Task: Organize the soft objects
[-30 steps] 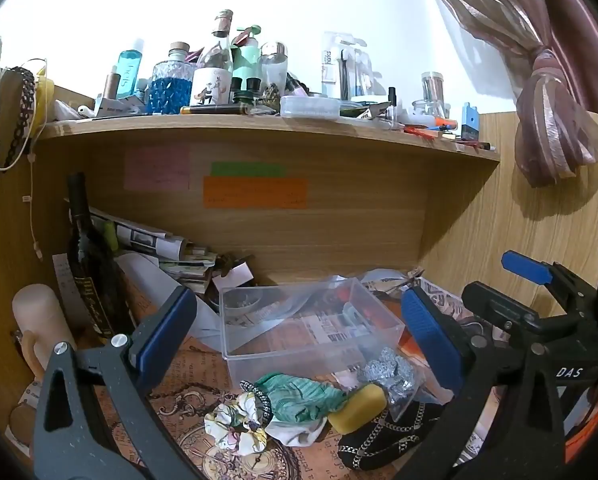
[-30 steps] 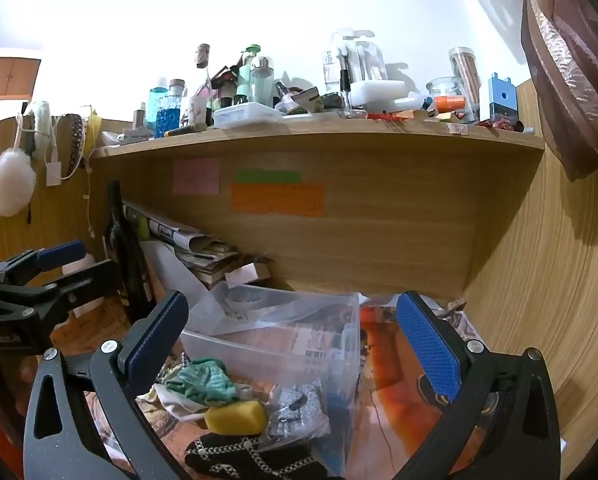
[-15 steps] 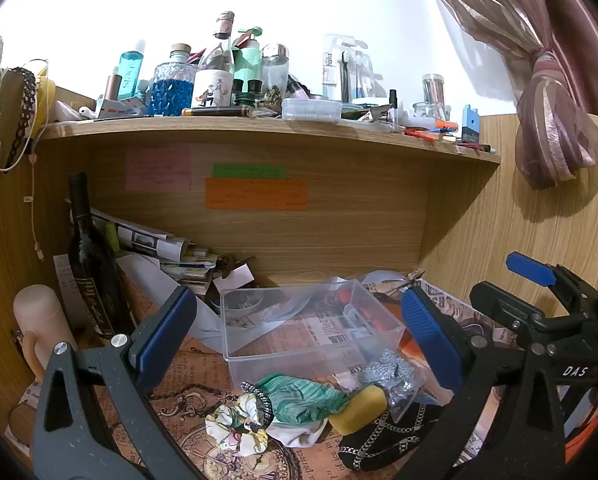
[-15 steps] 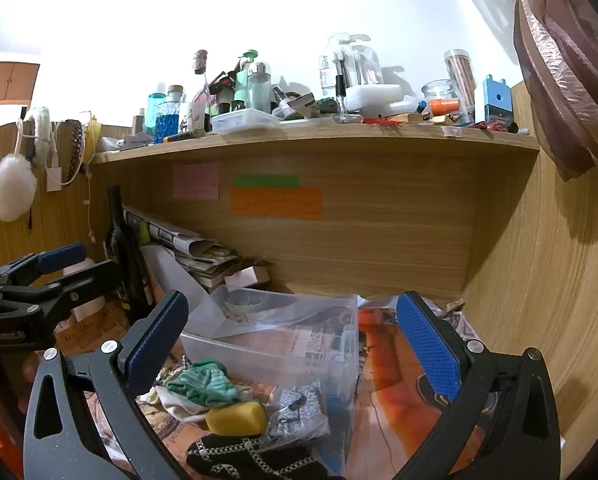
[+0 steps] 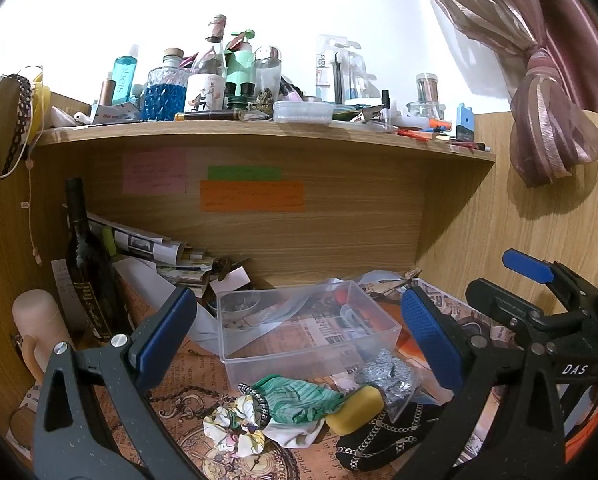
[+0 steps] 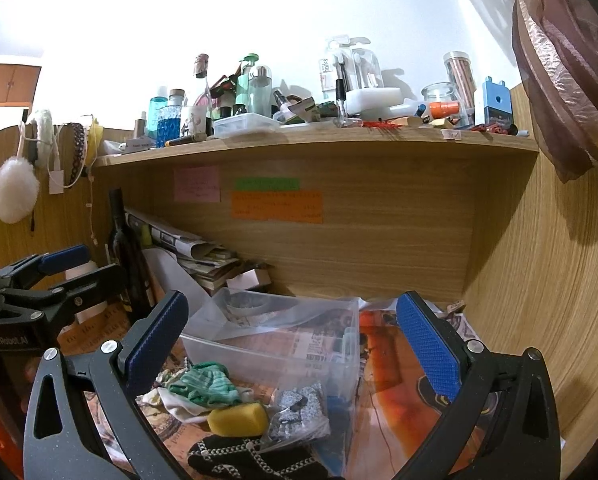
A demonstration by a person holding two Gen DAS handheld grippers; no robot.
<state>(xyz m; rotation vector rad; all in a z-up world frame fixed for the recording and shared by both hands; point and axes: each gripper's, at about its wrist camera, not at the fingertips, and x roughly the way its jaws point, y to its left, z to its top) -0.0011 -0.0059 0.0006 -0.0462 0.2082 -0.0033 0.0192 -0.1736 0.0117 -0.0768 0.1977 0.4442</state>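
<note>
A clear plastic box [image 5: 307, 332] [image 6: 283, 340] stands on the patterned desk mat under the shelf. In front of it lies a pile of soft things: a green striped cloth [image 5: 295, 396] [image 6: 203, 384], a yellow sponge [image 5: 355, 404] [image 6: 239, 418], a floral scrunchie [image 5: 235, 426], a white cloth [image 5: 295, 434], a black chain-patterned pouch [image 5: 383, 436] [image 6: 251, 460] and a bag of silver bits [image 5: 387, 380] [image 6: 299, 412]. My left gripper [image 5: 299, 332] is open and empty, held above and behind the pile. My right gripper [image 6: 291, 336] is open and empty, likewise above the box.
A dark wine bottle [image 5: 87, 264] and a stack of newspapers [image 5: 155, 252] stand at the back left. A cluttered shelf [image 5: 259, 128] of bottles hangs overhead. A pale cylinder [image 5: 39, 320] stands at the far left. A wooden wall closes the right side.
Both grippers have drifted slightly, so the views shifted a little. Nothing on the desk has moved, and both grippers stay open.
</note>
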